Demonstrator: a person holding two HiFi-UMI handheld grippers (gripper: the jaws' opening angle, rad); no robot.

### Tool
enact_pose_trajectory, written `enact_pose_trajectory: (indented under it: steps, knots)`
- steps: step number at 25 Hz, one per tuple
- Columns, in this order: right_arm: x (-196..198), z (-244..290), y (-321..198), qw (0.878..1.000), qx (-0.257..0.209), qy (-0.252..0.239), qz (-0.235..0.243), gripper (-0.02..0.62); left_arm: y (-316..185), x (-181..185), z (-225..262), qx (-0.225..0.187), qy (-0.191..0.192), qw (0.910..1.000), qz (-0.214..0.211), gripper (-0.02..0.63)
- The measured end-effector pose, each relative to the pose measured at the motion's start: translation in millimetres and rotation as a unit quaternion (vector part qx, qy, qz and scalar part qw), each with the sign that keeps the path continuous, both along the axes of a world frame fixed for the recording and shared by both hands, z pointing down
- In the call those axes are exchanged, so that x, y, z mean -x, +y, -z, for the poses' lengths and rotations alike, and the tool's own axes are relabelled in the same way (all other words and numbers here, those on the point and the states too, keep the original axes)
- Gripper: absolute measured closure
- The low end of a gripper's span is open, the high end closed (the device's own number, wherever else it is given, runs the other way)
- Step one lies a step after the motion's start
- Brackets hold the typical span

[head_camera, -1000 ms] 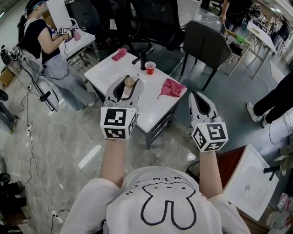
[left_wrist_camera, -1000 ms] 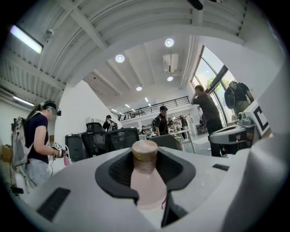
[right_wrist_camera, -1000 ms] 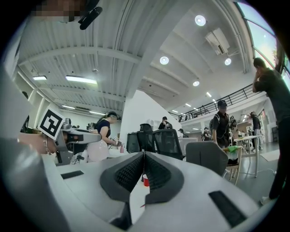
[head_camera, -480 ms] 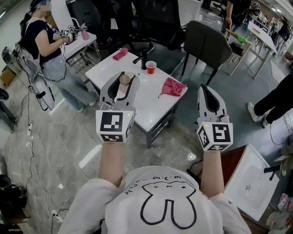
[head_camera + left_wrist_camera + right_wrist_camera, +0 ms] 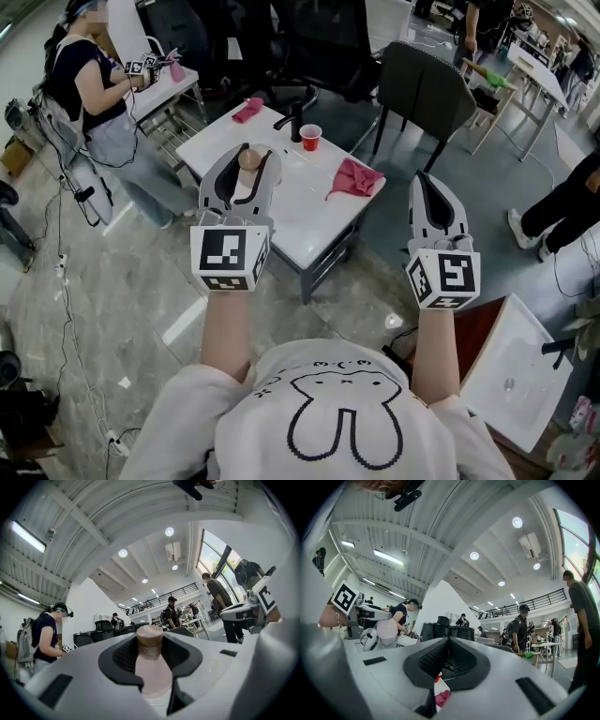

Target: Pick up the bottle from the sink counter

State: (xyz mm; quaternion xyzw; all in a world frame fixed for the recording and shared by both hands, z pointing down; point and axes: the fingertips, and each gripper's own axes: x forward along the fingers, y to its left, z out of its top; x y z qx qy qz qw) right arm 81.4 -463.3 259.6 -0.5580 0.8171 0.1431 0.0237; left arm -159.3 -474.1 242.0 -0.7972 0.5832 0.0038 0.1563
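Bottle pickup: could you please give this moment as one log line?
left gripper: shut on bottle | right gripper: shut, empty | stage: bottle held

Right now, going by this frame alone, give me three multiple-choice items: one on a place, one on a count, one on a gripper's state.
1. Where is the red cup?
A. on the white table
B. on the floor
C. on a chair

2. How many pink cloths lie on that table?
A. one
B. two
C. four

3. What state is the left gripper in?
A. open and empty
B. shut on a cloth
C. shut on the bottle

Answers:
1 A, the cup stands on the tabletop beside the black tap.
2 B, one lies at the far corner, one near the right edge.
3 C, the left gripper view shows the bottle's neck clamped between the jaws.
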Motion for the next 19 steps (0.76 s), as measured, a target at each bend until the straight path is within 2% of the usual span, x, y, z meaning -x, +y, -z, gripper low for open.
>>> enact_pose_trajectory:
  steps: [19]
  knots:
    - [-2.6, -1.6, -1.3, 1.000, 0.004, 0.003, -0.004, 0.566, -5.7, -4.7, 3.8, -0.003, 0.010, 0.9999, -0.003, 0.465]
